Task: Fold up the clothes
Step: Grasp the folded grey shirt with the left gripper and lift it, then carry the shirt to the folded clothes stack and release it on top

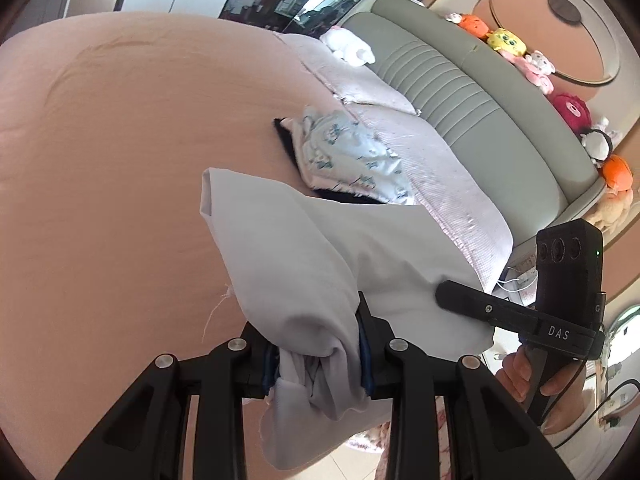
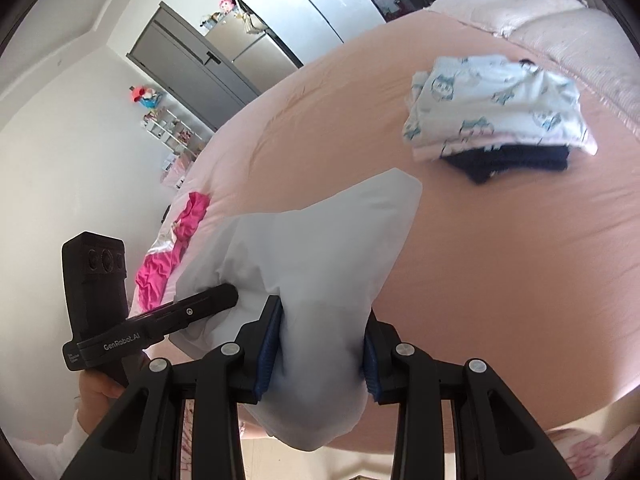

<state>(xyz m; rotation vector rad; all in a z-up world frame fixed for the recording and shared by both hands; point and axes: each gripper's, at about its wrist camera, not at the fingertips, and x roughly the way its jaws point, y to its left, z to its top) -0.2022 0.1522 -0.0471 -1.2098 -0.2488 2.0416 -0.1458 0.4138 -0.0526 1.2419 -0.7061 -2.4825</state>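
Left tongs (image 1: 320, 356) and right tongs (image 2: 318, 354) both clenched on a bunched white garment (image 1: 320, 248), lifted above the pink bed (image 1: 120, 140), probably to carry it toward the folded pile (image 2: 496, 108) beyond.

A wide bed covered in a smooth peach-pink cotton sheet (image 1: 120, 152) fills most of both views, its surface lightly creased in places. Toward the headboard end lies a folded stack of clothes (image 2: 496, 108): a pale blue-and-white printed garment on top, a thin pink layer under it, and a dark navy piece at the bottom, its edge sticking out. Just beyond the stack sit two pale lilac textured pillows (image 1: 420, 152), side by side against the grey padded headboard (image 1: 480, 92). Near the bed's far edge in the right wrist view lies a crumpled bright magenta garment (image 2: 172, 252), well apart from the stack.
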